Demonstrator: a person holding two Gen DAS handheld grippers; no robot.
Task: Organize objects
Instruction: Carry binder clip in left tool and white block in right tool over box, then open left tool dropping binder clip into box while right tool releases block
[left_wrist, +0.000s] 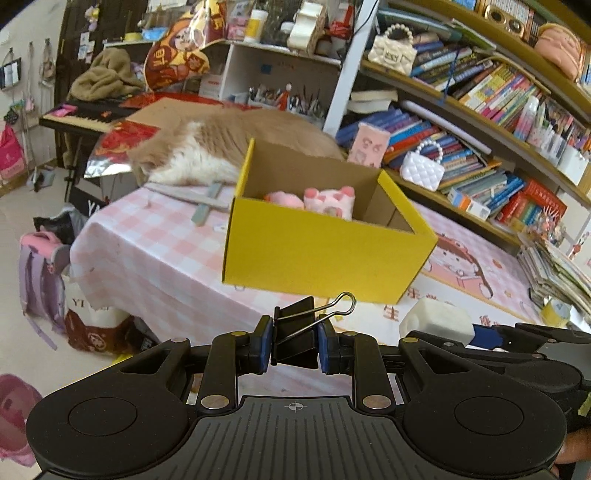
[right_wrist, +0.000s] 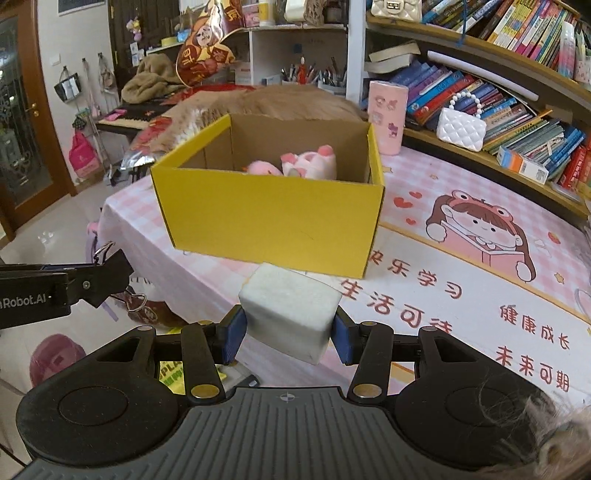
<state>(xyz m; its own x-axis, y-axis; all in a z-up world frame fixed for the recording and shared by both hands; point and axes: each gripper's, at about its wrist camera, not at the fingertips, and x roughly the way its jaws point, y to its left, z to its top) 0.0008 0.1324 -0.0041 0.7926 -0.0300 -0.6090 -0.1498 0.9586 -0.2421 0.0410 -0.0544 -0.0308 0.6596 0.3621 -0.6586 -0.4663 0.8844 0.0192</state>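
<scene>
While clamping, claws (left_wrist: 294, 345) grip clip (left_wrist: 299, 332).

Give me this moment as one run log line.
left claw: holds binder clip | right claw: holds white block | yellow box: open, pink plush inside

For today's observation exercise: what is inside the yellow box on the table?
Inside the yellow box, pink plush toys show above the front wall, one with rounded pink ears. The box's front wall hides their lower parts and the floor of the box, so anything else lying there cannot be seen.
</scene>
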